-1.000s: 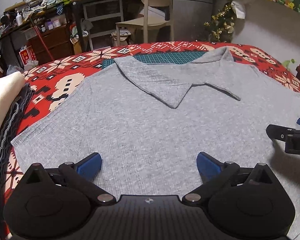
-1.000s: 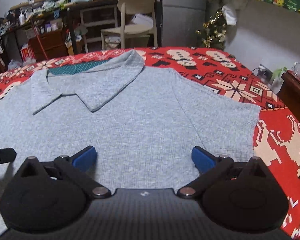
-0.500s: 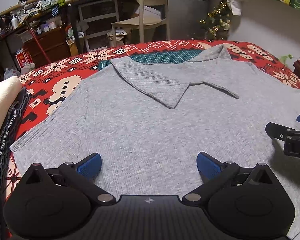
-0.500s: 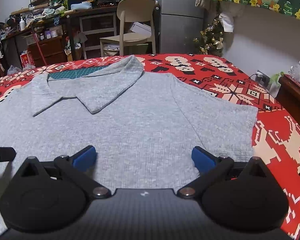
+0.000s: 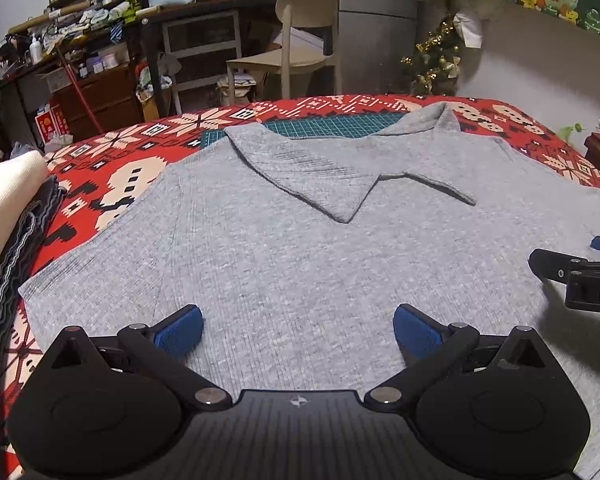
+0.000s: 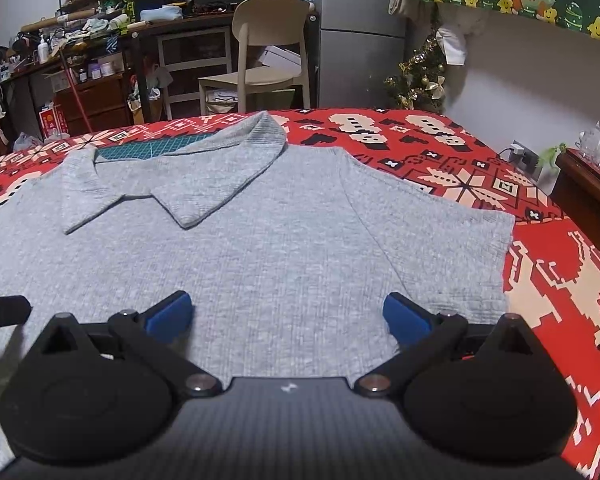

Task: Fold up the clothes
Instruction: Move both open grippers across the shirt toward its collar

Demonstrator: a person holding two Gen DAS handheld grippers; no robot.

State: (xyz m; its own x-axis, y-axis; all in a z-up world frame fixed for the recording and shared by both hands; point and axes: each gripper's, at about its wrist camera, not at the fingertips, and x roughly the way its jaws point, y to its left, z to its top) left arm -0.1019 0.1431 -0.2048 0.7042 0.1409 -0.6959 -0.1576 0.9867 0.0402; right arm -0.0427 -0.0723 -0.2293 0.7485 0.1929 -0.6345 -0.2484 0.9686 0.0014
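Note:
A grey short-sleeved polo shirt (image 5: 300,252) (image 6: 268,248) lies spread flat, collar at the far side, on a red patterned cloth. My left gripper (image 5: 298,326) hovers open over the shirt's lower left part, blue pads wide apart with nothing between them. My right gripper (image 6: 286,316) hovers open over the lower right part, also with nothing held. In the left wrist view the right gripper's tip (image 5: 572,272) shows at the right edge. The shirt's right sleeve (image 6: 460,240) lies flat toward the table's right side.
A green cutting mat (image 5: 328,126) peeks out behind the collar. A stack of folded clothes (image 5: 8,208) sits at the left edge. Beyond the red cloth (image 6: 420,148) stand a beige chair (image 6: 260,52), a cluttered desk and a small Christmas tree (image 6: 420,76). A wooden cabinet (image 6: 588,192) is at the right.
Both views have tilted up slightly, showing more of the room behind; the grippers stay open over the shirt, which has not moved.

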